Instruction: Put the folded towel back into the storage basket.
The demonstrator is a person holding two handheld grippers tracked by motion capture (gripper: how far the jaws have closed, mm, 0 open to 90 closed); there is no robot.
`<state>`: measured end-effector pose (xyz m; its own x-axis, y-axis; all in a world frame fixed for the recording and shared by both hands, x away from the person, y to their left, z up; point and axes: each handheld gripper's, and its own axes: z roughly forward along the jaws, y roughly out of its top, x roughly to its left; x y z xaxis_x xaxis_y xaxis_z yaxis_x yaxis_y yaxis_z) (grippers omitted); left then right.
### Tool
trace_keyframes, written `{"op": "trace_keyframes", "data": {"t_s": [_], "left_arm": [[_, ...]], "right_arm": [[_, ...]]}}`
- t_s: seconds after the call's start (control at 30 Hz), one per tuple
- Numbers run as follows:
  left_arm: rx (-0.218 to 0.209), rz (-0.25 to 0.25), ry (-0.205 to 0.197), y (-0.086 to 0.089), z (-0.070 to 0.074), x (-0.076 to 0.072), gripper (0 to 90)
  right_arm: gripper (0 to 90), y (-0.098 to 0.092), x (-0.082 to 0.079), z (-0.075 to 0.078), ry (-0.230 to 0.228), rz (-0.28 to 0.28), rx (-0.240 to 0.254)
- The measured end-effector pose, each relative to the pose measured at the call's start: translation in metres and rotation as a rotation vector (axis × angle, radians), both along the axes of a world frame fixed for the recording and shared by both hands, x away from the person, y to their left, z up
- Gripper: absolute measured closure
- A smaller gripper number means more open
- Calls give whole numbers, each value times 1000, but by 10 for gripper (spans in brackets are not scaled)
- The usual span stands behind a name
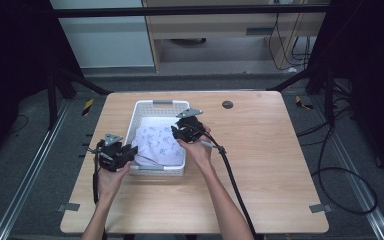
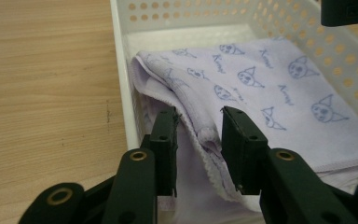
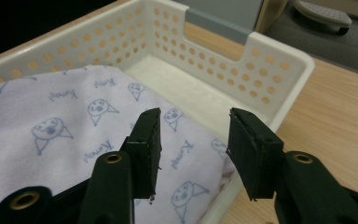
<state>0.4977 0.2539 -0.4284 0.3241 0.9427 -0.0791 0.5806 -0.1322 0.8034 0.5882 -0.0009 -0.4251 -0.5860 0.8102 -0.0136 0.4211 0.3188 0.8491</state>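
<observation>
Resting folded in the white basket (image 1: 156, 169) on the table (image 1: 260, 165): printed cloth (image 2: 261, 93), soft, light, limp. Gaping partway over it, gripping nothing: left tongs (image 2: 198, 140), right tongs (image 3: 193, 149). Pinching at the bunched hem between the left tongs recommended.

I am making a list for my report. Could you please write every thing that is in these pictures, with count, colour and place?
basket: one, white, perforated walls, on the table, left of the middle.
cloth: one, pale lilac with blue cartoon faces, folded inside the basket.
table: one, light wood, centre.
round cap: one, dark, far part of the table.
left gripper: one, black, at the basket's near corner, open, a cloth fold between the jaws.
right gripper: one, black, over the cloth, open, nothing held.
</observation>
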Motion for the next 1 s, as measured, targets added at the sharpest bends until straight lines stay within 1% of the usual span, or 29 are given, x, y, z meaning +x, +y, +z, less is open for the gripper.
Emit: {"op": "trace_keyframes", "data": {"t_s": [0.03, 0.07, 0.1, 0.13, 0.17, 0.2, 0.23, 0.37, 0.43, 0.57, 0.6, 0.63, 0.67, 0.7, 0.73, 0.77, 0.8, 0.83, 0.87, 0.9, 0.93, 1.0], "left_arm": [[0, -3, -4, 0, 2, -1, 652], [1, 0, -22, 0, 3, -3, 647], [4, -1, -30, 0, 5, -4, 639], [-4, -2, -39, 0, 7, -5, 638], [-4, 0, -60, 1, 13, -9, 624], [-4, 0, -60, 1, 13, -9, 624], [-11, 0, -69, 2, 16, -11, 624], [-28, 3, -87, 5, 22, -17, 607], [-33, 1, -98, 6, 24, -19, 600], [-31, -27, -100, 6, 25, -22, 567], [-26, -32, -107, 6, 25, -23, 546], [-26, -34, -107, 6, 25, -24, 546], [-27, -37, -109, 6, 24, -24, 538], [-23, -41, -110, 6, 24, -25, 513], [-22, -42, -115, 6, 24, -26, 513], [-18, -46, -116, 6, 23, -27, 507], [-14, -47, -118, 6, 23, -28, 508], [-13, -47, -122, 7, 22, -29, 501], [-14, -47, -123, 7, 21, -30, 501], [-19, -46, -120, 8, 21, -31, 496], [-16, -44, -126, 9, 20, -32, 491], [-26, -42, -129, 11, 19, -33, 480]], "right_arm": [[505, -2, -1, 2, -3, -2, 7], [493, -4, -3, 4, -6, -3, 20], [482, -8, -4, 6, -7, -1, 36], [472, -10, -6, 7, -7, -2, 46], [448, -17, -10, 11, -16, -2, 60], [448, -17, -10, 11, -16, -2, 60], [437, -20, -12, 12, -15, -4, 63], [384, -37, -20, 16, -24, -9, 78], [357, -49, -25, 19, -30, -16, 88], [307, -70, -34, 21, -46, -31, 99], [294, -83, -41, 22, -44, -40, 116], [294, -83, -41, 22, -44, -40, 116], [291, -87, -43, 22, -44, -42, 122], [286, -100, -50, 22, -46, -47, 123], [286, -100, -50, 22, -46, -47, 123], [282, -104, -52, 22, -47, -50, 123], [278, -109, -55, 22, -46, -53, 122], [268, -120, -60, 21, -48, -58, 125], [268, -120, -60, 21, -48, -58, 125], [263, -125, -63, 21, -46, -63, 133], [255, -132, -66, 20, -47, -63, 133], [242, -142, -70, 18, -49, -68, 133]]}}
